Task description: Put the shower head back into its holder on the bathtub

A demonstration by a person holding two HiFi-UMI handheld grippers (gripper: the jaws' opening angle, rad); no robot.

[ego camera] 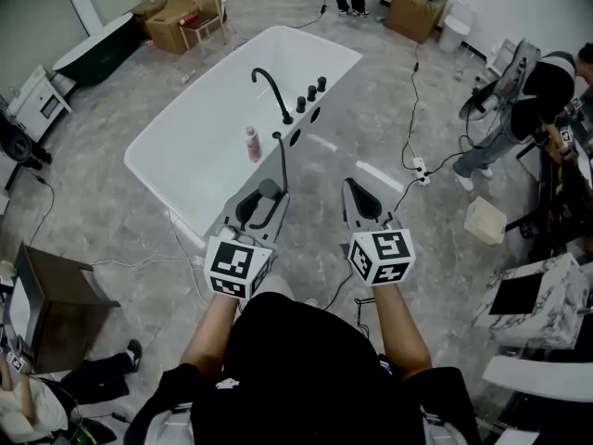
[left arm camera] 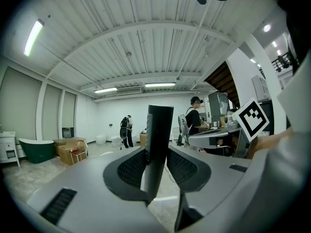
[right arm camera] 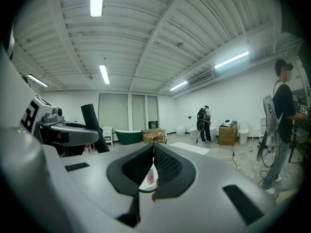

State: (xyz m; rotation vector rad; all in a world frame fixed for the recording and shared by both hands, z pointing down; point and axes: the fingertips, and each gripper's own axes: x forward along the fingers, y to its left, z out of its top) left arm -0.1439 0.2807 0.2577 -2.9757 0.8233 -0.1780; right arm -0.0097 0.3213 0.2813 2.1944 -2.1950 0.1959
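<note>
Shower head (left arm camera: 159,130), a black stick handle, is clamped in the left claw (ego camera: 260,207), close to the near rim of the white bathtub (ego camera: 176,146). Its hose (ego camera: 283,160) runs up to that rim. Right claw (right arm camera: 153,148) is pinched closed on nothing, just beside the left, and a black faucet (ego camera: 271,86) and pink bottle (ego camera: 252,144) sit on the same rim.

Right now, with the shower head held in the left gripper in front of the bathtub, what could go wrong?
1. The hose from the shower head passes close to the pink bottle on the bathtub rim and may knock it over.
2. The left gripper pinches a smooth round handle, so it could twist or slip.
3. Cables on the floor could trip the person.
</note>
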